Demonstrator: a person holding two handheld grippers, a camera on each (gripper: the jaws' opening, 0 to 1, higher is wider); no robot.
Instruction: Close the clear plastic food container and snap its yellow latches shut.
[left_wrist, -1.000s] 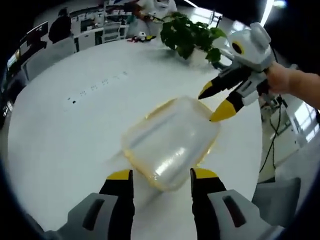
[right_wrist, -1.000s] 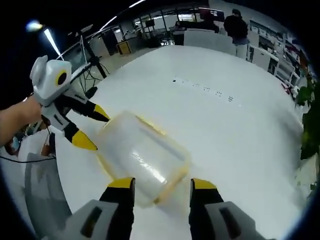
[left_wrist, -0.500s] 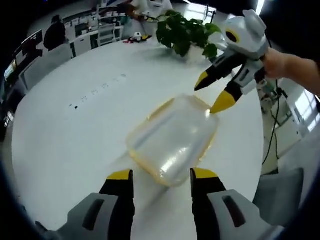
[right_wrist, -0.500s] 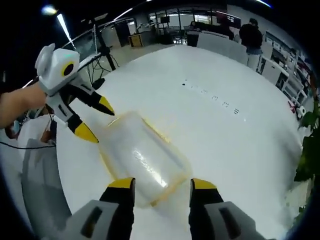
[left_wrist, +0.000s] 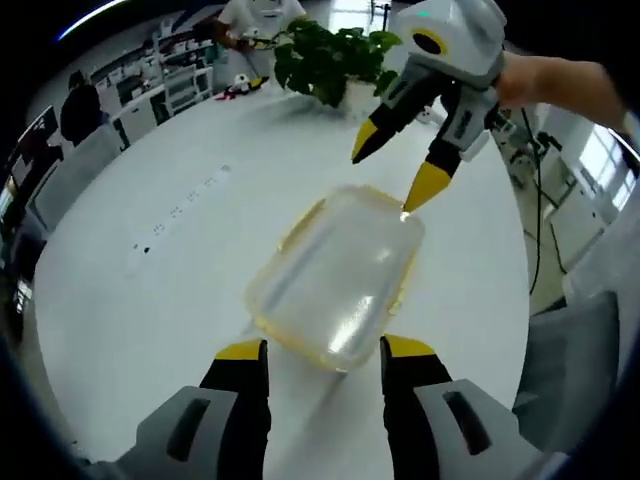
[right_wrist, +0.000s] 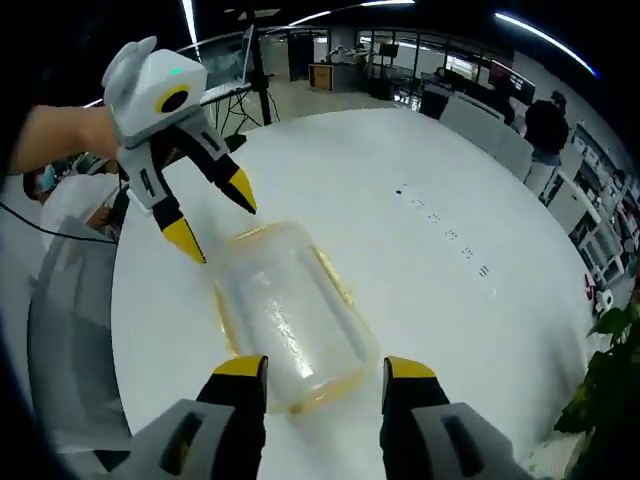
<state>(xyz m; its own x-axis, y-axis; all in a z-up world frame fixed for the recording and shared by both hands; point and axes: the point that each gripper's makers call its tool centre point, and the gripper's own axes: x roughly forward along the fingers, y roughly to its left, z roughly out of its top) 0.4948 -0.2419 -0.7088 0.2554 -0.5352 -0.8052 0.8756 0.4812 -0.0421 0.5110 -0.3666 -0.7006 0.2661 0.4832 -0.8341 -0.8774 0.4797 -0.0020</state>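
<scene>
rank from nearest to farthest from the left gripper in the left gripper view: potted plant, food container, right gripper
1. food container, on the table just ahead of the left gripper fingers.
2. right gripper, above the container's far corner.
3. potted plant, at the table's far edge.

1. We count one clear plastic food container (left_wrist: 338, 277) (right_wrist: 287, 312) on one round white table (left_wrist: 150, 300) (right_wrist: 420, 270).
2. We count two grippers, the left gripper (left_wrist: 323, 352) (right_wrist: 215, 222) and the right gripper (right_wrist: 325, 368) (left_wrist: 393, 175).
3. We see one potted plant (left_wrist: 325, 62) at the table's far edge.
4. We make out one row of small dark marks (left_wrist: 180, 210) (right_wrist: 445, 235) on the tabletop.
</scene>
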